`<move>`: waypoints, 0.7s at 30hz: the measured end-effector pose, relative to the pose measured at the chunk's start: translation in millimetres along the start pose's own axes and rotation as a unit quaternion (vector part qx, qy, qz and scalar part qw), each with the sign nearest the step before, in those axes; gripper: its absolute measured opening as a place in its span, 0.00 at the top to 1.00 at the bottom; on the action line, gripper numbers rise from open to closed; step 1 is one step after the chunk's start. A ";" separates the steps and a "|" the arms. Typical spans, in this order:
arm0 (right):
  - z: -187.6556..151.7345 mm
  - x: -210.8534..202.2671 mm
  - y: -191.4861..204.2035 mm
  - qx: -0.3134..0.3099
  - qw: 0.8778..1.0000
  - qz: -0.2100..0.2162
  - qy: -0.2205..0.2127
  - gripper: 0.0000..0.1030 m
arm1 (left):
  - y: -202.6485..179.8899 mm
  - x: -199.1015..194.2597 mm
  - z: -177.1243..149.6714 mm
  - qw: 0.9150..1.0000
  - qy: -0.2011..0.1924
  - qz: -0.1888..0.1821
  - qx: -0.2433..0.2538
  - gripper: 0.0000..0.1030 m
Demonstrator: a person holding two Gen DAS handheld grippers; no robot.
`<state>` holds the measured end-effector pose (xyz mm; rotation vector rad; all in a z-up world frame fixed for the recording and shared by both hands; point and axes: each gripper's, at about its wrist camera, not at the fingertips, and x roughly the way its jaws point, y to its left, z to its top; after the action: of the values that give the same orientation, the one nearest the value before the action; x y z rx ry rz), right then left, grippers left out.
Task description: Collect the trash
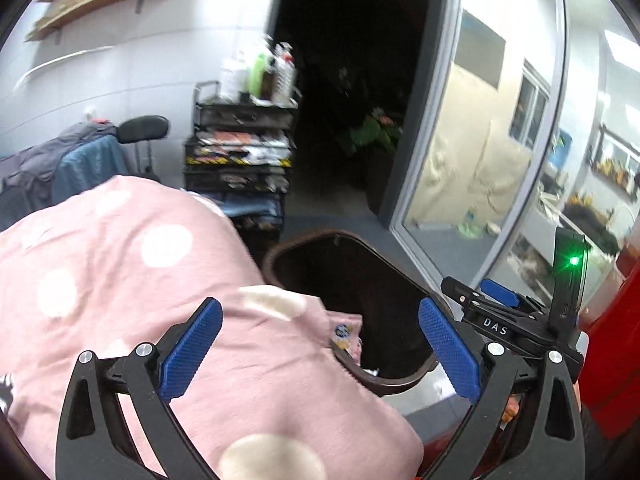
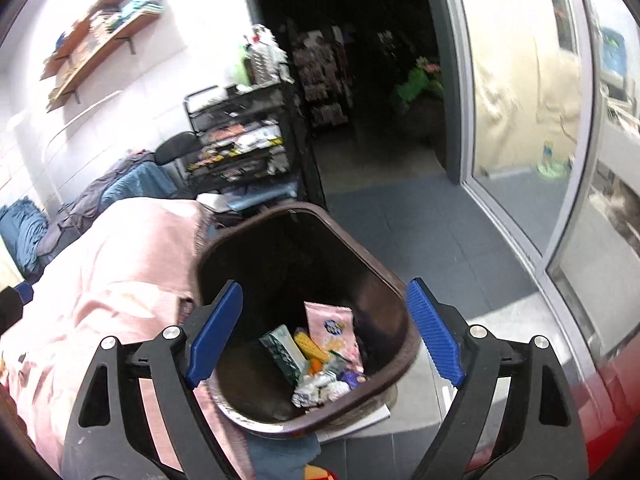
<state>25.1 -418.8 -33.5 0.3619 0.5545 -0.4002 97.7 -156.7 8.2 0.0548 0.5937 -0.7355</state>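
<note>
Trash lies inside the brown bin. Right claw hangs over it, spread apart and empty; left claw also wide apart, above the pink blanket.

The bin is dark brown; the cloth beside it is pink with white dots; in the bin lie a pink packet, a green-patterned wrapper, a yellow piece; both grippers' pads are blue.
</note>
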 end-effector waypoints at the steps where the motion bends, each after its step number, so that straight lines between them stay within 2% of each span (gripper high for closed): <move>1: 0.7 -2.2 4.8 -0.005 1.000 0.003 -0.003 0.17 | 4.5 -7.1 -1.9 1.000 -0.007 0.008 -0.004 0.05; 6: 1.0 -16.0 35.7 -0.029 0.999 0.040 -0.015 0.16 | 25.9 -38.9 -12.2 0.997 -0.036 0.062 -0.030 0.05; 12: -7.2 -35.8 73.5 -0.062 0.994 0.081 -0.034 0.14 | 45.3 -74.2 -30.0 0.988 -0.075 0.127 -0.047 0.05; 21: -26.6 -64.8 108.2 -0.089 0.988 0.110 -0.055 0.11 | 55.6 -110.8 -53.7 0.974 -0.107 0.190 -0.065 0.05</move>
<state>12.7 -296.9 6.3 0.2236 0.4328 -0.1551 42.4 -33.6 13.2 -0.0326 0.4072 -0.3232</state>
